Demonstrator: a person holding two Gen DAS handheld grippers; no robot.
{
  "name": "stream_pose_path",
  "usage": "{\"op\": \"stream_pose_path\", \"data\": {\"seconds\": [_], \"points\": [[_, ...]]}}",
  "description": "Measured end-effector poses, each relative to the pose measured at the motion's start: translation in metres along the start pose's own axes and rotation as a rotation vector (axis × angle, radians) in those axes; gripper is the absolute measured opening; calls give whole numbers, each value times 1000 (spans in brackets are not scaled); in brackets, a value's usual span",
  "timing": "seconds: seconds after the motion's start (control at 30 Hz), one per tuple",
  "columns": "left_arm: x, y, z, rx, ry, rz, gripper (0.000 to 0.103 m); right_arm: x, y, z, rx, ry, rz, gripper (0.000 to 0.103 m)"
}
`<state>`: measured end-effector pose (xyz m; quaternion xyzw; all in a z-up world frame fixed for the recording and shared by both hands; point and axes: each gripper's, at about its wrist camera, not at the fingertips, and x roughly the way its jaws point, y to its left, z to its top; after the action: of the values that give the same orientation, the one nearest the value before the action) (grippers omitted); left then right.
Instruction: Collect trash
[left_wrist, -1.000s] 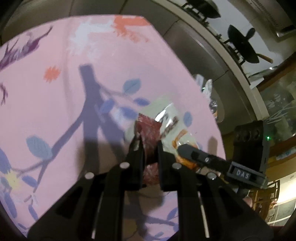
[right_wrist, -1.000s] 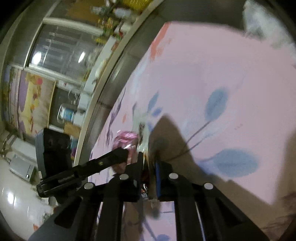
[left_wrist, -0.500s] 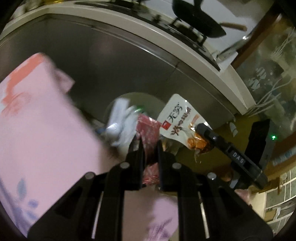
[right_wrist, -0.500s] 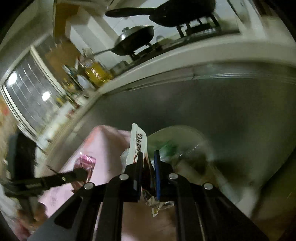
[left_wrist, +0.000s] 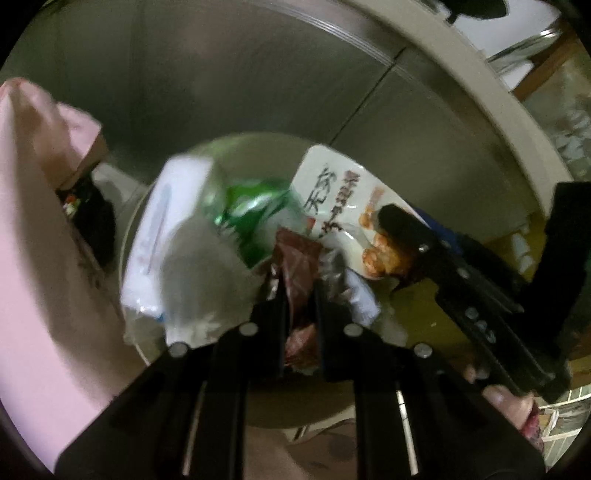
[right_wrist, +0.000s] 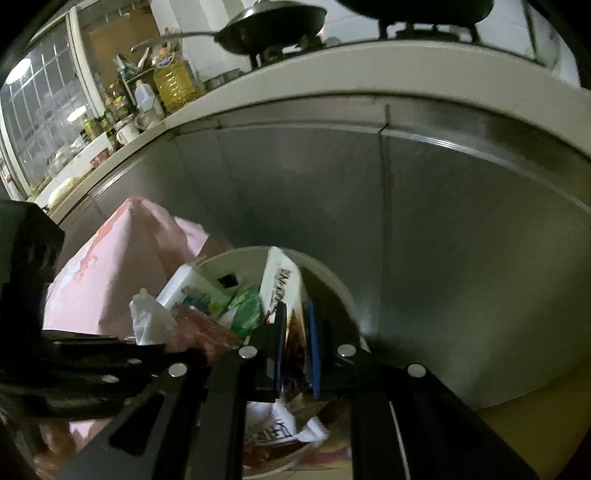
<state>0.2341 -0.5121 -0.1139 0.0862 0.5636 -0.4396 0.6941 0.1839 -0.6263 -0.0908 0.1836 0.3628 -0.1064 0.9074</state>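
Both claws have swung off the pink tabletop (left_wrist: 40, 258) and now hang over the trash bin (right_wrist: 332, 284). My left claw (left_wrist: 297, 295) is clamped on a crumpled dark-red wrapper (left_wrist: 295, 258); my right claw (right_wrist: 295, 332) pinches a white snack pouch (right_wrist: 280, 284). Released off-centre, the light foil could catch the rim and flutter to the floor.

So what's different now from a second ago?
Both grippers swung off the pink flowered tablecloth to above the round trash bin. Unchanged: left gripper clamps the dark red wrapper, right gripper clamps the white snack packet.
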Motion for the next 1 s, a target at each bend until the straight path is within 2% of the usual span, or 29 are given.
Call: {"op": "stream_pose_path", "data": {"seconds": [0.07,0.17,0.27,0.33,0.37,0.43,0.47,0.57,0.73,0.97,1.0], "points": [[7,6,-3,-17,25,8,21,6,6,-6,-11,27,14,9],[7,5,-3,-19,29,25,24,8,11,-12,-25,37,21,10],[-4,0,-2,-13,-8,34,42,2,5,-11,16,30,41,13],[-16,-2,0,-5,-50,37,54,-4,0,-10,60,24,73,23],[-24,-4,1,1,-75,35,54,-6,-2,-9,80,20,89,28],[-36,-6,2,2,-106,23,55,-17,-6,-7,117,-11,111,49],[-41,-7,3,0,-116,19,55,-21,-5,-6,121,-23,113,51],[-59,-8,3,-6,-150,12,55,-34,-7,-1,129,-61,111,51],[-92,-8,-11,-2,-211,14,55,-64,-16,2,213,-140,132,51],[-138,-3,-59,54,-320,184,55,-108,-9,-29,322,-194,160,51],[-145,0,-67,54,-329,203,59,-115,-4,-38,333,-196,159,51]]}}
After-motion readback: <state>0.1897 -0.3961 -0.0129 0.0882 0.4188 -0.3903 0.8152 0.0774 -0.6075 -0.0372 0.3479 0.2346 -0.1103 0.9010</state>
